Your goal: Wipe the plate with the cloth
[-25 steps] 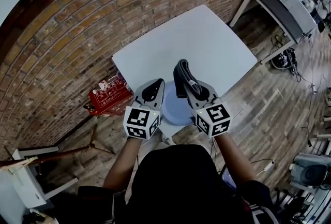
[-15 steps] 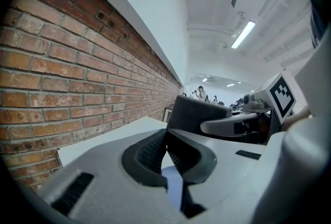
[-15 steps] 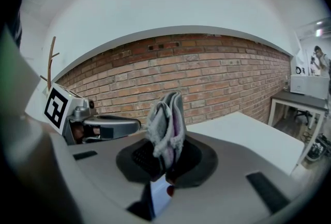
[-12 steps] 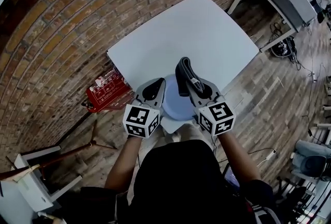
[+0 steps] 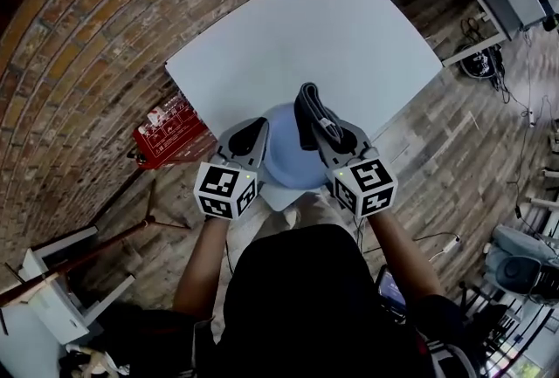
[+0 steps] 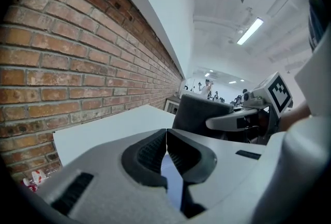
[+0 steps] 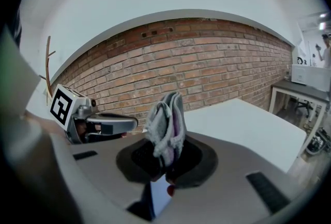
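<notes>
Standing on end in the right gripper (image 5: 321,140), the folded grey cloth (image 5: 307,119) had its long axis running from the jaws toward 12 o'clock in the head view, leaning slightly to 11. In the right gripper view the same cloth (image 7: 166,124) rose upright from the dark pads, folds outward, and the jaws were clamped on its lower end. It hung over the 2 o'clock part of the pale blue plate (image 5: 288,162), which lay at the 6 o'clock edge of the white worktop (image 5: 332,36).

The left gripper (image 5: 253,134) sat at the plate's 9 o'clock rim, its jaws pressed together at the tips. A sliver of the plate's blue showed through the gap behind them in the left gripper view. Both grippers pointed toward 12 o'clock and tilted a little downward, side by side with the plate between them. Two bare forearms (image 5: 205,254) reached in from 6 o'clock.

Each gripper carried a cube (image 5: 223,190) with black-and-white square markers. A red box (image 5: 166,136) lay on the floor at the worktop's 8 o'clock; its white print was too small to read.
</notes>
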The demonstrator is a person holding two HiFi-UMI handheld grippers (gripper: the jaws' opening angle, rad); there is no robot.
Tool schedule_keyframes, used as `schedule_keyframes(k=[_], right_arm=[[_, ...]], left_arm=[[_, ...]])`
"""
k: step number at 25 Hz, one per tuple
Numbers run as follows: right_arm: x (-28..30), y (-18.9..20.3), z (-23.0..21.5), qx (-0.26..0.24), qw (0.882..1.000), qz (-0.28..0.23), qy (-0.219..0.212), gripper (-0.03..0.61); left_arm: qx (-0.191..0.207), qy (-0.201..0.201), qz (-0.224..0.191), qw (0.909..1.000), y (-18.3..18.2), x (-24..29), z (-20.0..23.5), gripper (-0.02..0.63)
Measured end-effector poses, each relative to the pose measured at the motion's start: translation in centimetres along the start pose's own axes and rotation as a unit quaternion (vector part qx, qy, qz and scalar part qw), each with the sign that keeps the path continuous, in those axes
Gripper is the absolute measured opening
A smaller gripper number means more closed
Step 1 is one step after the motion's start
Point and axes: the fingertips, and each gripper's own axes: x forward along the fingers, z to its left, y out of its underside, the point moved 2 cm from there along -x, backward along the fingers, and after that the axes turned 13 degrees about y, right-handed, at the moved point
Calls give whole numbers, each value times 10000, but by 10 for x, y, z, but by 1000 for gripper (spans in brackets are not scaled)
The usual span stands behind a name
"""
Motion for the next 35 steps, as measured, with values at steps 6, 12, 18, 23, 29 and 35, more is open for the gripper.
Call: schedule_keyframes(k=[6,12,18,23,29,35], right_arm=[[13,18,-11,1,9997,248,-55,51],[23,39,-17,8,9989,466,-92,51],[36,59,-18,-31,9979,634,-100,51],[39,71,-24,69,9973,729,-42,51],[42,93,-25,30,9952,978,-49,51],[46,100,-25,5,9950,995,-54,51]], left_arm=[[-236,186,307,9991,33,13,6,18],[-400,176,639,9970,67,23,12,18],[-399,114,988,9942,95,24,28,18],[-314,61,1259,9915,114,26,34,20],[-483,101,1306,9902,126,35,40,20],[-492,1,1380,9892,132,39,48,20]])
